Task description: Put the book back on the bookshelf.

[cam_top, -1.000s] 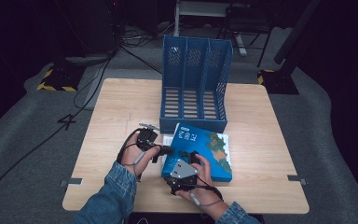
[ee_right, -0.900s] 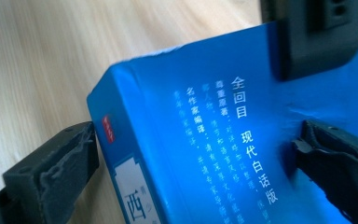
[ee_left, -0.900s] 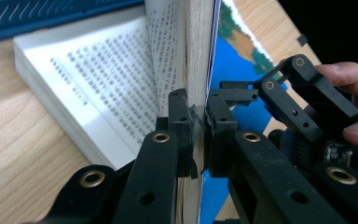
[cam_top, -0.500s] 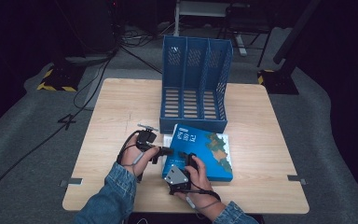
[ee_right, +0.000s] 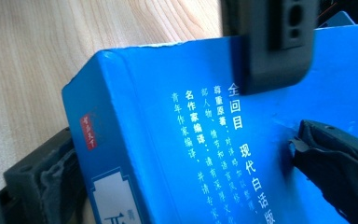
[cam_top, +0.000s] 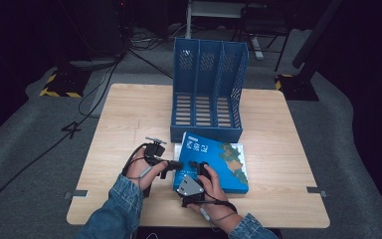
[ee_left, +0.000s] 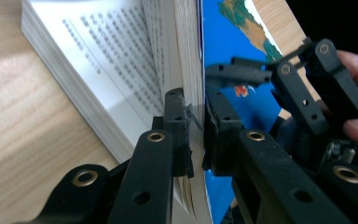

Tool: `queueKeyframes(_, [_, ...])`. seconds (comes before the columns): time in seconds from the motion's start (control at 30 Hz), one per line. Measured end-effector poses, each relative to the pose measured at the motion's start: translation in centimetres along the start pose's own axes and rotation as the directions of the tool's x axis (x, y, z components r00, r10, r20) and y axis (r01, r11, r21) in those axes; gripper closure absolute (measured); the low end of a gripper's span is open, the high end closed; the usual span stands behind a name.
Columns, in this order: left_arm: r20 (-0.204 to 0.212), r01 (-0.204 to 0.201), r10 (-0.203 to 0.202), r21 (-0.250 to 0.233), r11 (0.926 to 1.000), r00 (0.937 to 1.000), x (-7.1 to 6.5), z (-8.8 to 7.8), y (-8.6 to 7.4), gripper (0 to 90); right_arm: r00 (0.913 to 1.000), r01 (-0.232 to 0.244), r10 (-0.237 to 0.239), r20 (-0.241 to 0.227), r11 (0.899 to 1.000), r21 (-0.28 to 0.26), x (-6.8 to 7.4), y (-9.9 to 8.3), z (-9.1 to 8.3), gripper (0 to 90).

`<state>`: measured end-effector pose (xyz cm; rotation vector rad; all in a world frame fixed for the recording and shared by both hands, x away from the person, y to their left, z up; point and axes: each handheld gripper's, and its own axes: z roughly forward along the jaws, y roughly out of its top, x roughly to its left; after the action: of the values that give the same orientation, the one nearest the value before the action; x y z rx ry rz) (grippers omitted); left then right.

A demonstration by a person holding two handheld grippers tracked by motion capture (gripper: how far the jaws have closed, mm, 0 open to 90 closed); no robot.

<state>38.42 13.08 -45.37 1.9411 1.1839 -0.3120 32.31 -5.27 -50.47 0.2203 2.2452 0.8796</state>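
Book (cam_top: 214,162) with a blue cover, lying flat near the front edge of the wooden table (cam_top: 129,114), just in front of the blue three-slot file rack (cam_top: 209,89) and close to its base. In the left gripper view, the front cover and a thin sheaf of pages (ee_left: 186,60) are seen lifted on edge and clamped between the pads of the left gripper (ee_left: 196,126); its jaws have just eased apart slightly, yet the paper is still pinched between them. The remaining page block (ee_left: 98,70) is left open and flat on the table. In the right gripper view, the spine corner of the book (ee_right: 121,140) is bracketed by the right gripper (ee_right: 177,163), one jaw low beside the spine and the other resting on the cover; whether the pads press is not resolved, so its state cannot be told.

Handling is judged as follows. The volume is thick and probably fairly heavy, and the glossy cover may be slippery under the pads. A grip on the cover alone is likely to let the block sag and strain the hinge. Hold is better taken across the whole closed thickness near the spine, where the book is stiffest.
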Motion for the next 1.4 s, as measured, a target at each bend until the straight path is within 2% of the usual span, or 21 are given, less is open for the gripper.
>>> queueKeyframes(0.1, [0.013, 0.014, -0.014, 0.012, 0.9998, 0.9998, 0.3, 0.1, -0.4, 79.0, 0.9999, -0.012, 0.012, -0.006, 1.0, -0.003, -0.1, -0.1, 0.1, 0.6])
queueKeyframes(0.33, [0.026, -0.007, 0.007, 0.003, 1.0, 0.9996, 0.1, -0.2, -0.3, 83.0, 0.9999, -0.012, 0.012, -0.001, 1.0, -0.006, 0.0, 0.0, 0.1, 0.0])
queueKeyframes(0.4, [0.074, 0.015, -0.015, -0.005, 0.9999, 0.9972, 0.1, -0.4, 0.0, 83.1, 0.9989, 0.02, -0.02, 0.041, 1.0, -0.004, 0.2, 0.1, 0.0, 0.0])
queueKeyframes(0.47, [0.108, 0.024, -0.022, -0.014, 0.9996, 0.9939, 0.0, -0.7, 0.2, 82.9, 0.9929, 0.077, -0.078, 0.09, 0.997, 0.006, 0.4, 0.2, -0.2, 0.0])
queueKeyframes(0.57, [0.105, 0.019, -0.018, -0.008, 0.9998, 0.9943, -0.2, -0.7, 0.3, 82.7, 0.9894, 0.088, -0.087, 0.116, 0.996, 0.0, 0.3, 0.2, -0.4, 0.4])
queueKeyframes(0.63, [0.097, 0.025, -0.026, 0.006, 0.9997, 0.9949, -0.1, -0.3, 0.1, 82.5, 0.9916, 0.074, -0.075, 0.105, 0.997, 0.018, 0.0, 0.2, -0.3, 0.4])
queueKeyframes(0.7, [0.115, 0.052, -0.052, 0.009, 0.9986, 0.992, 0.2, -0.2, 0.0, 82.2, 0.9911, 0.081, -0.085, 0.103, 0.996, 0.041, 0.1, 0.0, -0.1, 0.7])
queueKeyframes(0.93, [0.106, 0.047, -0.046, -0.002, 0.9989, 0.9933, 0.1, -0.2, 0.1, 81.8, 0.9905, 0.085, -0.089, 0.105, 0.995, 0.044, 0.0, 0.0, 0.1, 3.1])
queueKeyframes(0.97, [0.112, 0.059, -0.058, -0.003, 0.9983, 0.992, 0.1, -0.1, 0.0, 81.6, 0.9897, 0.091, -0.096, 0.106, 0.995, 0.047, 0.0, 0.0, 0.0, 5.0])
queueKeyframes(1.0, [0.111, 0.07, -0.07, 0.001, 0.9976, 0.9914, 0.1, -0.1, 0.0, 81.0, 0.9854, 0.109, -0.116, 0.125, 0.992, 0.058, 0.0, -0.1, 0.0, 11.9])
queueKeyframes(1.03, [0.111, 0.063, -0.062, -0.001, 0.998, 0.9918, 0.3, -0.1, 0.0, 80.7, 0.9818, 0.126, -0.134, 0.134, 0.99, 0.071, 0.1, -0.2, -0.1, 13.4])
queueKeyframes(1.07, [0.112, 0.077, -0.076, -0.002, 0.9971, 0.9908, 0.3, 0.0, -0.1, 80.4, 0.9818, 0.132, -0.139, 0.13, 0.989, 0.062, 0.0, -0.3, -0.1, 15.1])
queueKeyframes(1.1, [0.1, 0.063, -0.062, -0.003, 0.998, 0.9931, 0.4, 0.0, -0.1, 79.4, 0.9824, 0.137, -0.145, 0.119, 0.988, 0.065, 0.0, -0.3, -0.2, 20.2])
queueKeyframes(1.17, [0.081, 0.051, -0.051, -0.003, 0.9987, 0.9954, 0.4, 0.0, -0.1, 77.5, 0.9726, 0.19, -0.199, 0.12, 0.978, 0.08, 0.4, -0.2, -0.4, 28.5])
queueKeyframes(1.2, [0.036, 0.017, -0.017, 0.0, 0.9999, 0.9992, 0.3, -0.1, -0.1, 75.9, 0.9673, 0.215, -0.225, 0.118, 0.972, 0.091, 0.6, -0.1, -0.4, 31.1])
queueKeyframes(1.23, [0.036, 0.017, -0.017, 0.0, 0.9999, 0.9992, 0.3, -0.1, -0.1, 73.4, 0.9673, 0.215, -0.225, 0.118, 0.972, 0.091, 0.6, -0.1, -0.4, 31.1])
queueKeyframes(1.27, [-0.004, -0.009, 0.009, 0.007, 0.9999, 1.0, 0.3, -0.2, -0.2, 70.1, 0.9652, 0.233, -0.242, 0.098, 0.967, 0.103, 0.5, 0.0, -0.5, 39.8])
queueKeyframes(1.3, [-0.001, -0.009, 0.009, -0.003, 1.0, 1.0, 0.7, -0.2, -0.3, 64.8, 0.966, 0.232, -0.241, 0.093, 0.968, 0.1, 0.4, 0.1, -0.6, 44.5])
queueKeyframes(1.33, [0.007, 0.0, 0.0, -0.004, 1.0, 1.0, 0.8, -0.3, -0.4, 62.6, 0.9637, 0.245, -0.254, 0.083, 0.964, 0.102, 0.2, 0.2, -0.7, 47.4])
queueKeyframes(1.37, [0.044, -0.005, 0.006, -0.033, 0.9995, 0.999, 1.1, -0.5, -0.5, 60.8, 0.9649, 0.242, -0.25, 0.079, 0.965, 0.104, 0.1, 0.3, -0.7, 52.6])
queueKeyframes(1.4, [0.044, -0.005, 0.006, -0.033, 0.9995, 0.999, 1.1, -0.5, -0.5, 61.3, 0.9673, 0.24, -0.247, 0.06, 0.965, 0.104, -0.2, 0.4, -0.8, 56.0])
